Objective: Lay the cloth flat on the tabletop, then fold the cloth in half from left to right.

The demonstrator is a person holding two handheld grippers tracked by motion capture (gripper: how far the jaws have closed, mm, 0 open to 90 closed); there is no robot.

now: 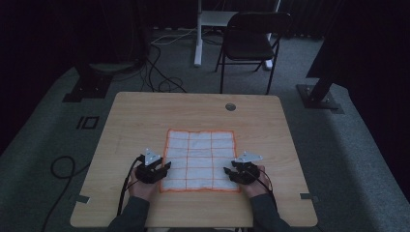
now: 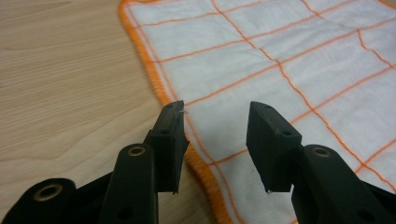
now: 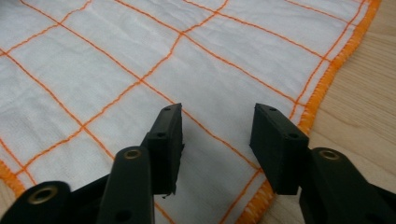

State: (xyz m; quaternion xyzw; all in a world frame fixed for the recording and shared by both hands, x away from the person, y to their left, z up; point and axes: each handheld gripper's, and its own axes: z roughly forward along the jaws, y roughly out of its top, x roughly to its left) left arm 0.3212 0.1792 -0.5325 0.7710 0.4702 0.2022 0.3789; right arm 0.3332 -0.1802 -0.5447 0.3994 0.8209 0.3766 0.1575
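Observation:
A white cloth (image 1: 199, 159) with an orange grid and orange hem lies flat on the wooden table (image 1: 145, 111). My left gripper (image 1: 166, 167) sits at the cloth's near left corner. In the left gripper view the left gripper (image 2: 215, 112) is open, its jaws straddling the hem of the cloth (image 2: 280, 46) with nothing pinched. My right gripper (image 1: 227, 170) rests at the near right corner. The right gripper (image 3: 217, 114) is open too, above the cloth (image 3: 140, 46) just inside its right hem. Both hands hold the grippers low over the table.
A round cable hole (image 1: 230, 107) is set into the table behind the cloth. Bare wood surrounds the cloth on all sides. A dark folding chair (image 1: 251, 38) and a white post stand beyond the table. Cables (image 1: 63, 169) lie on the floor at left.

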